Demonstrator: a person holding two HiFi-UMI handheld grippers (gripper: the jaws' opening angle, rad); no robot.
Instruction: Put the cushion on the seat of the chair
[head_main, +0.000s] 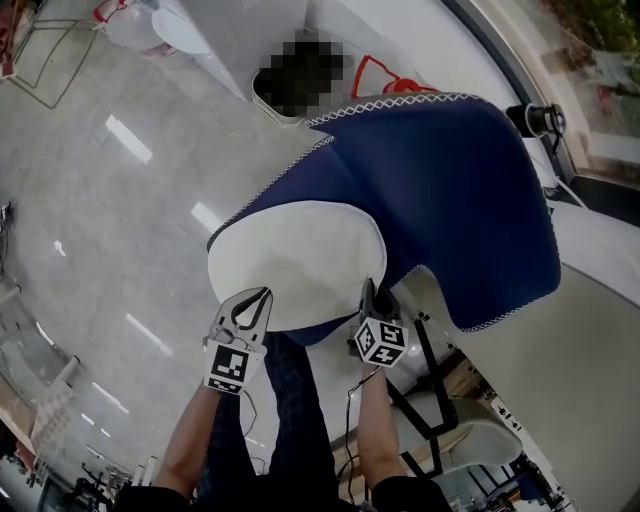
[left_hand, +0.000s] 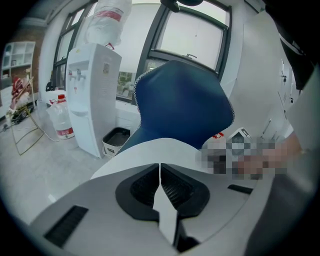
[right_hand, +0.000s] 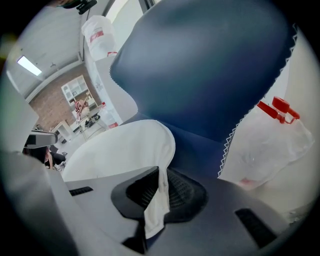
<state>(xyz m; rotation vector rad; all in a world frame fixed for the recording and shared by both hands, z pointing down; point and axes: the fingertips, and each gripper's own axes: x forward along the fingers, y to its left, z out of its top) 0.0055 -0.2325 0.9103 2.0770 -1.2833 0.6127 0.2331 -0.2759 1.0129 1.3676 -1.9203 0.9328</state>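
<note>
- White cushion (head_main: 295, 260): pinched along its near edge at two points, so that it is held spread over the seat of the blue chair (head_main: 450, 190).
- Tools: left gripper (head_main: 262, 298) and right gripper (head_main: 370, 292) are each clamped on cushion fabric (contact with the seat cannot be told).

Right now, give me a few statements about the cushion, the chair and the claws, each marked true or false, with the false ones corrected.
1. The left claw and the right claw are both clamped on the edge of the white round fabric cushion. True.
2. The cushion lies on the glossy grey floor. False: both claws hold it off the floor, in front of the chair.
3. The padded chair is red. False: it is dark blue, with white zigzag stitching along its edge.
4. A white water dispenser stands beyond the chair in the left gripper view. True.
</note>
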